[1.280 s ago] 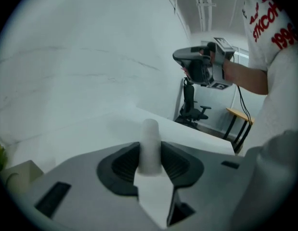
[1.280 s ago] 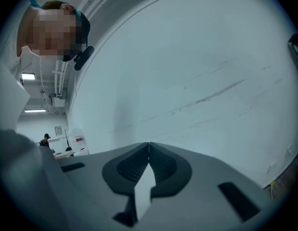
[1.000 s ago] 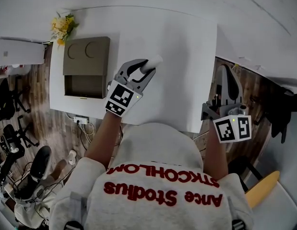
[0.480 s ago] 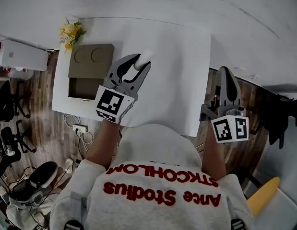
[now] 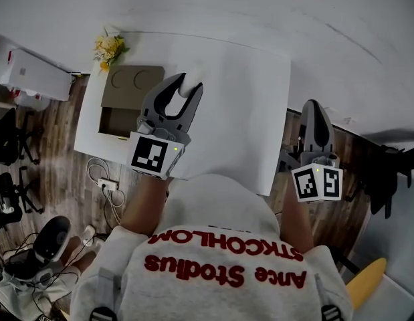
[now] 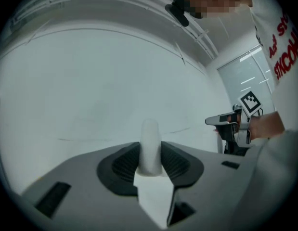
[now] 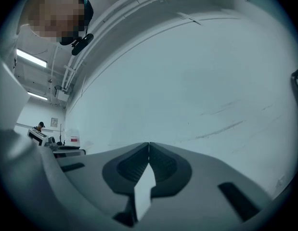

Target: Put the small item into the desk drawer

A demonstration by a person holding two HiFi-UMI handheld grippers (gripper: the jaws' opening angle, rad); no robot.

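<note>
The left hand-held gripper [image 5: 185,85] pinches a small white cylindrical item [image 5: 194,79] over the white counter [image 5: 247,112], beside the brown box's seemingly open drawer [image 5: 120,121]; the right hand-held gripper [image 5: 314,116] has its jaws together, empty.

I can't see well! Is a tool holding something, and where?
The left tool pinches the small white cylinder by its near end; the rest pokes out. The right tool holds nothing.
</note>
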